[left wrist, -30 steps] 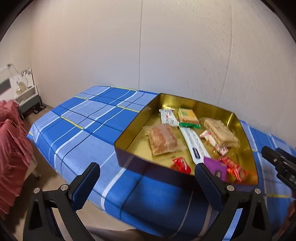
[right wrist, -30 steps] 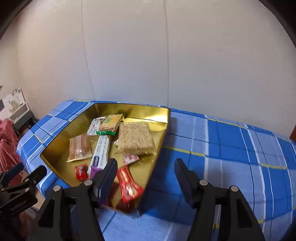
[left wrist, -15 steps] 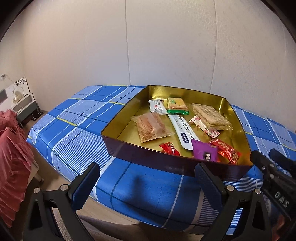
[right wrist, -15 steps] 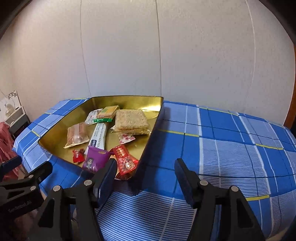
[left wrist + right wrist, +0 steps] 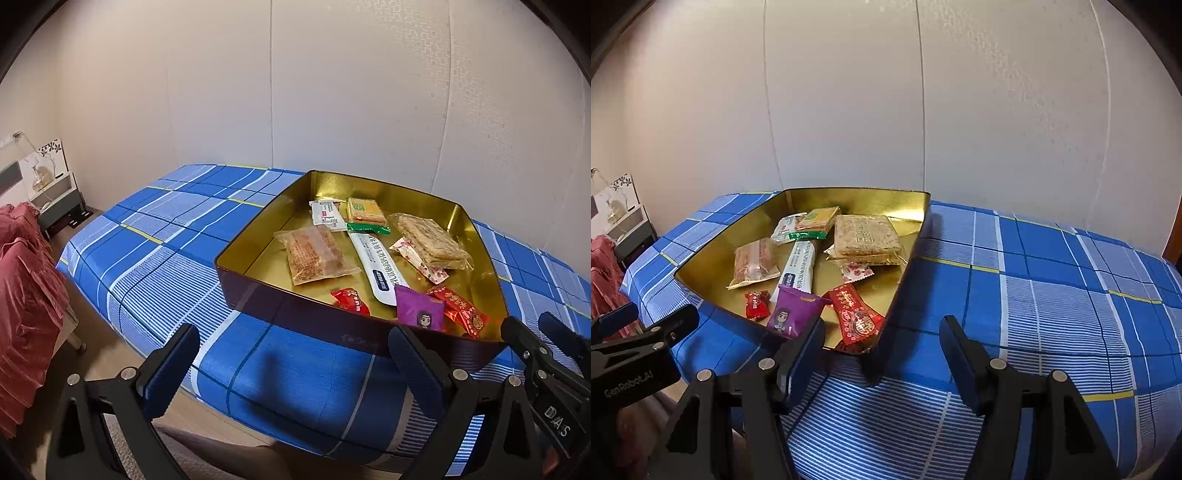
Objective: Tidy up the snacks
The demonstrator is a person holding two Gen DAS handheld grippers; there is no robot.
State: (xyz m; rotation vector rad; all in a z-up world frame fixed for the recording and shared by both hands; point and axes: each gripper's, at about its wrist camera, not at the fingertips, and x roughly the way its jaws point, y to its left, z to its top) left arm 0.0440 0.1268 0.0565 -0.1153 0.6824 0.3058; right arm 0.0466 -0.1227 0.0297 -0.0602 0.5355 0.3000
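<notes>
Over blue plaid cloth (image 5: 1052, 295) — both grippers wide open, empty.

"DAS" on right hand-held gripper (image 5: 546, 354); "GenRobot.AI" on left hand-held gripper (image 5: 639, 332).

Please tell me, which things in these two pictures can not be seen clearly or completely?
- Purple packet: left wrist view, lower edge behind the tin's near wall.
- Red packet: right wrist view, its near end dips behind the tin's corner.
- White stick packet: print too small to read.
- Right gripper: left wrist view, cut off by the picture edge.
</notes>
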